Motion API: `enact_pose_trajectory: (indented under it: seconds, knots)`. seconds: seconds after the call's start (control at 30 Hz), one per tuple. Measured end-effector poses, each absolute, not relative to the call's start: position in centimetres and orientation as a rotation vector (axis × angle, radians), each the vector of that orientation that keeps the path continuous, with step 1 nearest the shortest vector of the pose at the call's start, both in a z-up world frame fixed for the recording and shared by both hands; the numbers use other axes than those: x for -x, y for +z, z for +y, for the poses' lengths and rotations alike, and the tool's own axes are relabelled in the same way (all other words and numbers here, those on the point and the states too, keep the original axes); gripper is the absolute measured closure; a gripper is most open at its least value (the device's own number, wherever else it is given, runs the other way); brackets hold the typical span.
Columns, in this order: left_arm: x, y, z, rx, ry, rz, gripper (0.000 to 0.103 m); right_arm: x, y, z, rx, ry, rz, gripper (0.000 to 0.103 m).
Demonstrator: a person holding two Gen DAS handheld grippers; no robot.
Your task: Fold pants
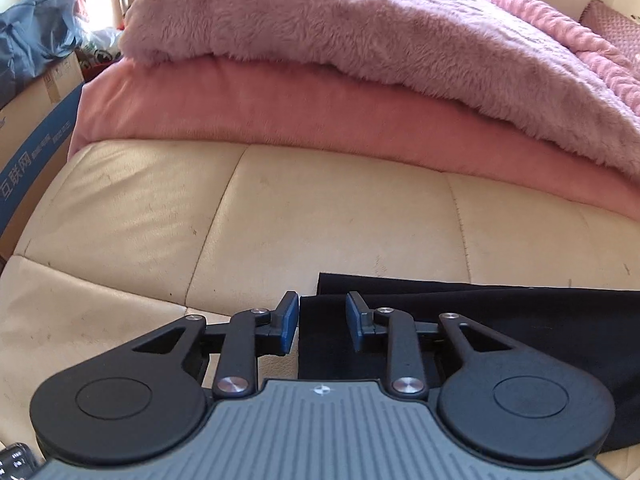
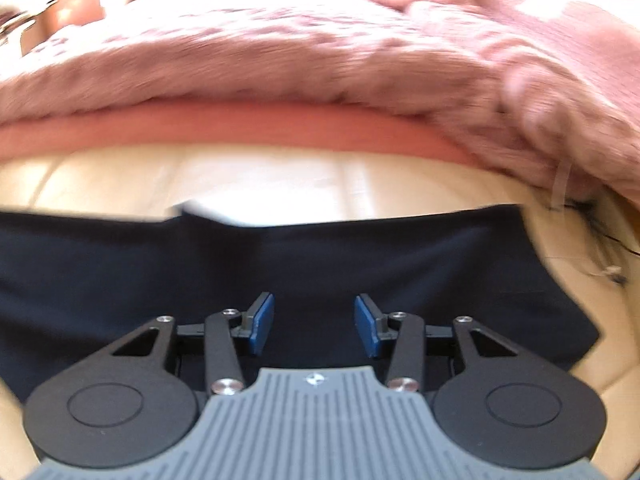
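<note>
Black pants (image 1: 500, 320) laid flat on cream bench (image 1: 280, 208) for folding. Left gripper (image 1: 322, 322) released at pants' end edge; right gripper (image 2: 315, 326) released, nothing between its jaws.

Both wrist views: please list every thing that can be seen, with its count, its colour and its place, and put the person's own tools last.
pants: one, black, lying flat on the cream cushions; their left end lies under the left claw.
seat cushions: several panels, cream, worn, in front of the bed.
sheet: one, salmon pink, on the bed edge behind the cushions.
fluffy blanket: one, pale pink-mauve, on top of the sheet.
cardboard box: one, brown with a blue band, far left.
blue-grey bag: one, on top of the box.
left claw: one, black with blue pads, open, above the pants' edge.
right claw: one, black with blue pads, open, above the middle of the pants.
</note>
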State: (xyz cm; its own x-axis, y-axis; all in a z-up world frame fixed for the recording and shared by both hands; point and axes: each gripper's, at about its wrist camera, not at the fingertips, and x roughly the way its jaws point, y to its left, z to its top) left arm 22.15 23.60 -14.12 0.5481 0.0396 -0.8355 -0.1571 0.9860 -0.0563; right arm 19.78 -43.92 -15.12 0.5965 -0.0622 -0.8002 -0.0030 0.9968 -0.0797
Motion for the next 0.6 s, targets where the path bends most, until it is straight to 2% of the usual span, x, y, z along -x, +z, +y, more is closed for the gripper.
enact_pose_trajectory:
  seconds: [0.1,0.27,0.33,0.37,0.47,0.6]
  knots:
    - [-22.4,-14.7,23.5,0.134,0.133,0.989,0.064,-21.3,-14.5,-49.2,0.040,-0.138,0.919,0.062]
    - [-22.9,-14.6,22.7,0.159,0.121,0.988,0.064,-24.3,-15.7,-56.0,0.016,-0.260,0.987,0.060]
    - [-23.1,-14.8,21.6,0.113,0.104,0.985,0.080,-24.6,-16.6,-57.2,-0.003,-0.276,1.007,0.060]
    - [-23.2,-14.8,21.0,0.098,0.096,0.986,0.094,-24.4,-17.0,-57.5,-0.012,-0.276,1.010,0.060]
    - [-23.5,-14.7,19.2,0.014,0.113,0.987,0.098,-23.6,-18.5,-57.9,-0.018,-0.304,1.024,0.060]
    - [-23.1,-14.8,18.4,-0.107,0.186,1.004,0.099,-22.6,-19.4,-57.7,-0.001,-0.313,1.021,0.061]
